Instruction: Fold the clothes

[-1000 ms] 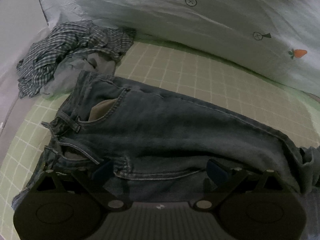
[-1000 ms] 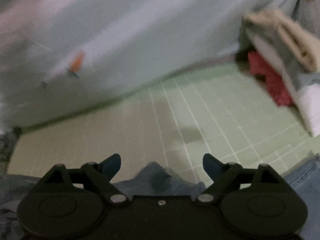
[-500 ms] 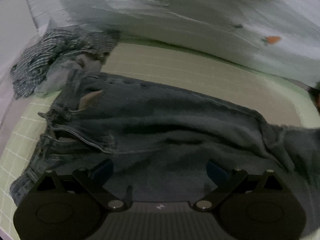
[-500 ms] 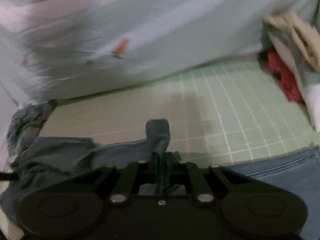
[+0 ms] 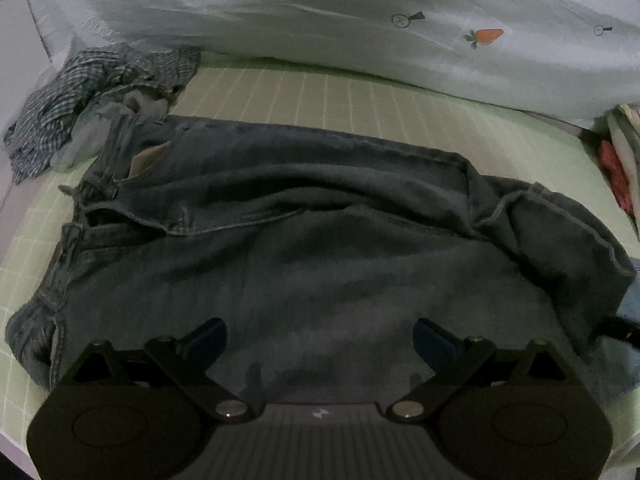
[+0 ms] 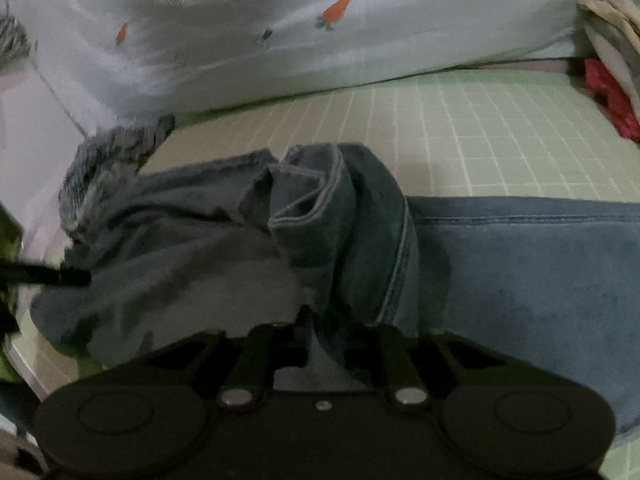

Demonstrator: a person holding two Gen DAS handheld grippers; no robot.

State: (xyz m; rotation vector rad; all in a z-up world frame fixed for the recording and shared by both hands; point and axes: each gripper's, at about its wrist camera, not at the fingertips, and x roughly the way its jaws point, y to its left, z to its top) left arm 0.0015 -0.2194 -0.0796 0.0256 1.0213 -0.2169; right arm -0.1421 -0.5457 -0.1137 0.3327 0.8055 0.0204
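Green grid-patterned sheet [image 5: 304, 92], carrot-print bedding [image 5: 360, 20] behind. Jeans [image 5: 304, 248]: spread directly ahead of the left claw [image 5: 320, 338], waistband to its left. Left claw: fingers wide apart, hovering low over the denim, holding nothing. Right claw [image 6: 320, 330]: pressed together on the hem end [image 6: 316, 200] of the jeans, which stands up ahead of it, probably to carry the legs over the seat. Checked shirt [image 5: 100, 84]: crumpled, far left of the left claw.

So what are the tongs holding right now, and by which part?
The right tongs pinch the jeans by a leg near its hem; the left tongs are open, holding nothing.
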